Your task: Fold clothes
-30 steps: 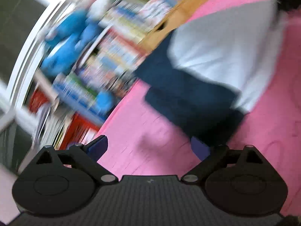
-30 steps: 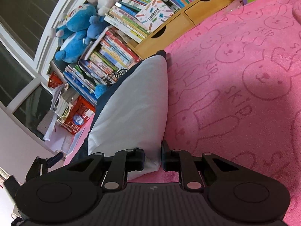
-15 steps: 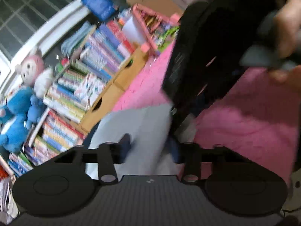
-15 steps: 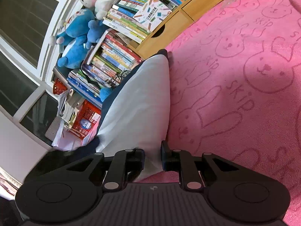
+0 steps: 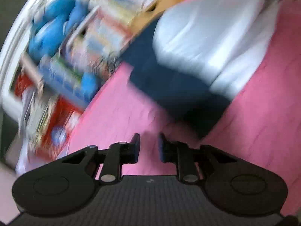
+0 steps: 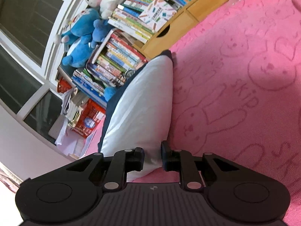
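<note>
Pink plush blanket point(image 6: 235, 79) embossed with rabbit outlines and the word "skip" across the whole near and right side; beyond its far-left edge, wooden bookshelf point(image 6: 178, 22) crammed with colourful picture books, blue and pink stuffed toys point(image 6: 80, 39) piled at its left end against a white-framed window point(image 6: 32, 43), red plastic basket point(image 6: 88, 118) of papers below.

White and navy folded garment point(image 6: 144, 103) lying flat on the blanket along its left edge, white panel uppermost, navy fabric showing at the far tip and down the left side.

Right tool point(image 6: 152, 157) at the garment's near corner, jaws drawn narrow and pinching the white cloth between the black pads.

Left-wrist view heavily blurred. Left tool point(image 5: 149, 147) low over bare pink blanket, jaws closing to a narrow gap, only pink blanket visible between the pads. Garment's navy edge point(image 5: 180, 94) just beyond the fingertips, white part farther off to the right.
</note>
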`<state>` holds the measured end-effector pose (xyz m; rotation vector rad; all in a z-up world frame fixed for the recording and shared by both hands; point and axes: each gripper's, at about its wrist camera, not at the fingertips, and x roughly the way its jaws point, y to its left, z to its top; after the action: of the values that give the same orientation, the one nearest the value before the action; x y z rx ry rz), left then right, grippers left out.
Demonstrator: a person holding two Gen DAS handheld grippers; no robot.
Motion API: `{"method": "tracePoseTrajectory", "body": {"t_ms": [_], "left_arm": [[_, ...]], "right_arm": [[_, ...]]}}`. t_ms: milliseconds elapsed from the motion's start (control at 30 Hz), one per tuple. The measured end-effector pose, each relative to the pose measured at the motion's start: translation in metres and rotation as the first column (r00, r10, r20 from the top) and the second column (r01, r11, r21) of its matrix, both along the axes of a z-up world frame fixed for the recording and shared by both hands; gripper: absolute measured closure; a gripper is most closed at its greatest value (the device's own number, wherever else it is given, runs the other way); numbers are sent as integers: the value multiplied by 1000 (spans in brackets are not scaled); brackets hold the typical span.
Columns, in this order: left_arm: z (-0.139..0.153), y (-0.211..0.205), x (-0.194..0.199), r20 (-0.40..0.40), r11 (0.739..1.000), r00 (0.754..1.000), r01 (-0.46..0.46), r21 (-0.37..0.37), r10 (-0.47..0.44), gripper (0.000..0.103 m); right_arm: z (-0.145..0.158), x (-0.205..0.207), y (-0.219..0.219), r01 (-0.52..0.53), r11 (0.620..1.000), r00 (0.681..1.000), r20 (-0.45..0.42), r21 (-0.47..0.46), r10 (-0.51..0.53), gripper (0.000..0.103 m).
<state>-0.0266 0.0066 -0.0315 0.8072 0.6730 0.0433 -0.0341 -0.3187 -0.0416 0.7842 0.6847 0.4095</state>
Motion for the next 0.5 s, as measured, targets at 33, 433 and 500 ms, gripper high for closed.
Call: {"method": "tracePoseTrajectory", "body": {"t_ms": [33,433,500], "left_arm": [[3,10,-2,6,999,999,-48,-14,48,86],[26,-128,-88,173,810,802,585,-37,-572,50],[18,-150,-79,165,781,775,624,-40,-610,52]], "right_arm": [[0,0,-3,3,1000,1000,-2,16,-3,83],[24,5,7,-7,997,1000,-15,-79,5,84],[29,5,7,-14,995,1000,-22,-99,12,84]]}}
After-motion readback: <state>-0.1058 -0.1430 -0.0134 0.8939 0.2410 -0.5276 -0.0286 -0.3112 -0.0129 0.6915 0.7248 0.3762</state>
